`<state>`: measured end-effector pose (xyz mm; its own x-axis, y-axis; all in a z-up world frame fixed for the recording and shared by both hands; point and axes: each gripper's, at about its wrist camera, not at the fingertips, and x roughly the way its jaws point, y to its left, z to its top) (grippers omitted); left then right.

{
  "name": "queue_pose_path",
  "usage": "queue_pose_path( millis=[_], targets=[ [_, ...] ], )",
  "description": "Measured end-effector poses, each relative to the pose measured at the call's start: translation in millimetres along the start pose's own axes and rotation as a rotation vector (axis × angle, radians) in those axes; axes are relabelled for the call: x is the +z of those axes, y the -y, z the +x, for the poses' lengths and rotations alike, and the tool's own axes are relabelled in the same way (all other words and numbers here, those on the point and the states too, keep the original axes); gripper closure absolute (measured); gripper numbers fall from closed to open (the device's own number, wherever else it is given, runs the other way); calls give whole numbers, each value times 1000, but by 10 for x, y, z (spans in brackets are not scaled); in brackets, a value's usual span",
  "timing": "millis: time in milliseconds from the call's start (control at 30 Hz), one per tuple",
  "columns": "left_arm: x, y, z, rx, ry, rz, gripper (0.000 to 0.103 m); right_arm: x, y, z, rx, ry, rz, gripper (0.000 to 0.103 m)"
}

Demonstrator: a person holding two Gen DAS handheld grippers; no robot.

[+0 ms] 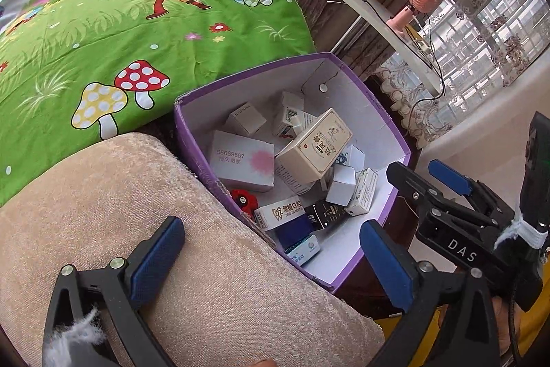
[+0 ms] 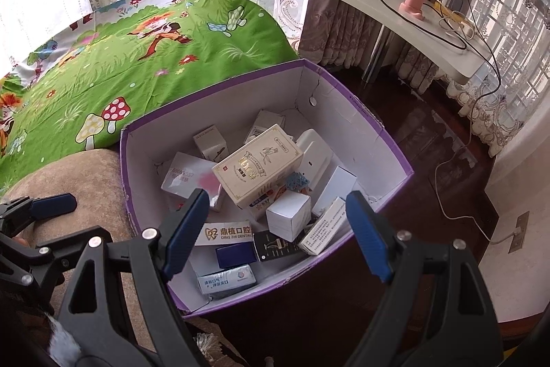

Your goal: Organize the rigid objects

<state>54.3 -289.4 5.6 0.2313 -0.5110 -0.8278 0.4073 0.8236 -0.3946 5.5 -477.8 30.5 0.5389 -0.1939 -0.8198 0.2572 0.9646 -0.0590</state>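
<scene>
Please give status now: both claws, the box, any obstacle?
Left claw open, empty. Right claw open, empty, over purple box. Box full of small cartons, cream carton on top. No obstacle seen.

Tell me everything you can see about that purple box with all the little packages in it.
The purple box is an open, lidless cardboard carton, purple outside and white inside, its rim scuffed. It sits tilted against a beige cushion, beside a green cartoon sheet. Inside lies a loose jumble of small cartons, a cream carton on top. The right tongs, open, hover over it, touching nothing.
</scene>
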Motion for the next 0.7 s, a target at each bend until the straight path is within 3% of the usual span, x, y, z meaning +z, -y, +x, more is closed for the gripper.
queue_pose_path(
  millis=[700],
  targets=[
    [5,-6,8,4,0,3,0,-5,23,26,23,-9,5,19]
  ],
)
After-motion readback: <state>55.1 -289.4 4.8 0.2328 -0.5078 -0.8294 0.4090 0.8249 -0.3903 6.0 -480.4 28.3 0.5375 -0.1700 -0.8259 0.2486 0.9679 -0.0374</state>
